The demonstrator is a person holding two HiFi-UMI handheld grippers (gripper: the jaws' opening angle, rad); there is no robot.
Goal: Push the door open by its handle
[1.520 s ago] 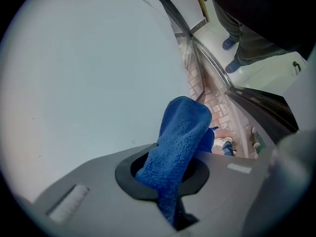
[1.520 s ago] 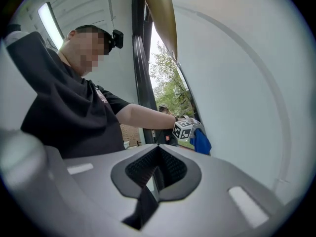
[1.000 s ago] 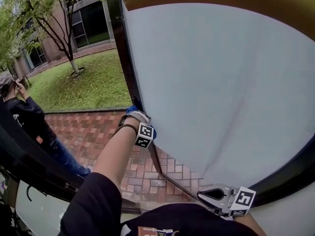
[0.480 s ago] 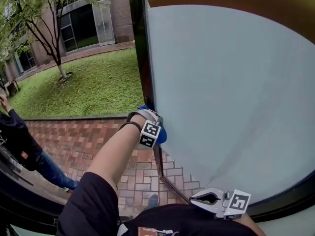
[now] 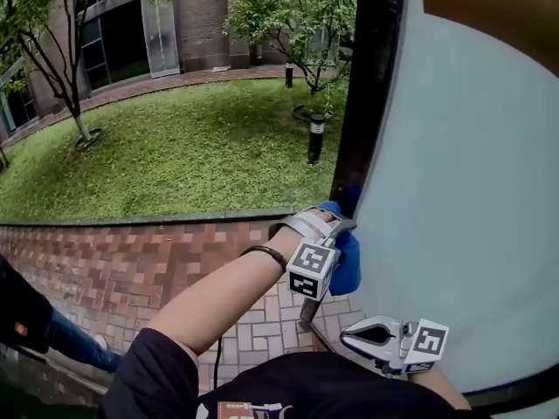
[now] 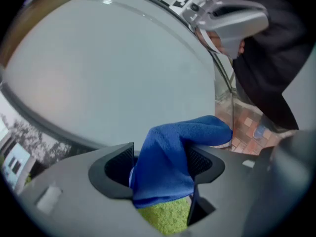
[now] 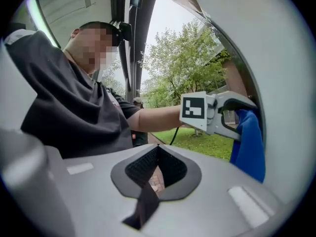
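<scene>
"While you look down in the head view, your left gripper is stretched out to the dark frame of the door. A blue cloth hangs at its tip, against that edge. The door's frosted pane fills the right side, and a lawn and brick paving lie to the left."

"Where's my other one, and the handle?"

"Your right gripper sits low, near your body, below the left one and apart from it. It is just beside the pane's lower part. The handle itself can't be made out there."

"And the left gripper view?"

"Your jaws are opening and stand wide, with the cloth between them. It drapes over the pad at that view's right and leaves a gap to the other pad, so nothing is pinched. The pale pane curves across behind, and your right gripper shows at the upper right."

"Right gripper view?"

"Its jaws meet at the tips, with nothing held between them. Beyond them your left gripper reaches to the door's edge at the right, and the cloth hangs down beside the pane."
</scene>
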